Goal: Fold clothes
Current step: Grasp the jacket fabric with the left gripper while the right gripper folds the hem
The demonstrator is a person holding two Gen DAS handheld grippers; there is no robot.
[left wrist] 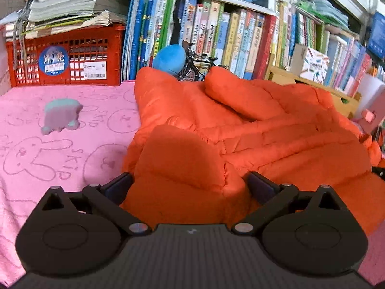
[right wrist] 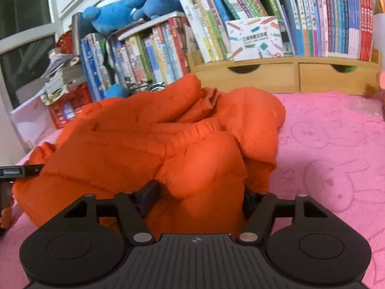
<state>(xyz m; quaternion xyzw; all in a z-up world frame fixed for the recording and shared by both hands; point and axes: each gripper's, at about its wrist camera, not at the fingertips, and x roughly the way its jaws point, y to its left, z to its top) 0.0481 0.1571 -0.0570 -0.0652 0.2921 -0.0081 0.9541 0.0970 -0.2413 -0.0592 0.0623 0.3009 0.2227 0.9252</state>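
So the jacket point(left wrist: 252, 130) is a bright orange puffer, quilted in fat stitched rows, slightly shiny, and it's lying in a rumpled heap on the pink blanket point(left wrist: 48, 149). From the right wrist view you can see an elasticated, gathered cuff or hem running across the middle of it point(right wrist: 192, 130), with a puffy bulge just below that. One sleeve lies diagonally across the top in the left wrist view. It's sitting close to the bookshelf at the back, more to the right side of the blanket as the left camera sees it.

Left gripper point(left wrist: 190, 185): jaws spread wide, with a thick folded lump of the jacket sitting between them. The fabric fills the gap, but I honestly can't tell if the pads are pressing on it or just flanking it.

Right gripper point(right wrist: 197, 200): jaws parted about halfway, with a rounded puff of jacket bulging up between them. The left pad sits clear of the fabric, so it looks let go, not clamped.

The blanket is fuzzy, terry-like, with bunny outlines and round faces pressed into the pile. A small grey-and-teal plush thing point(left wrist: 60, 116) lies on it, well apart from the jacket. A red plastic lattice crate point(left wrist: 67, 55) stands behind, packed with papers.
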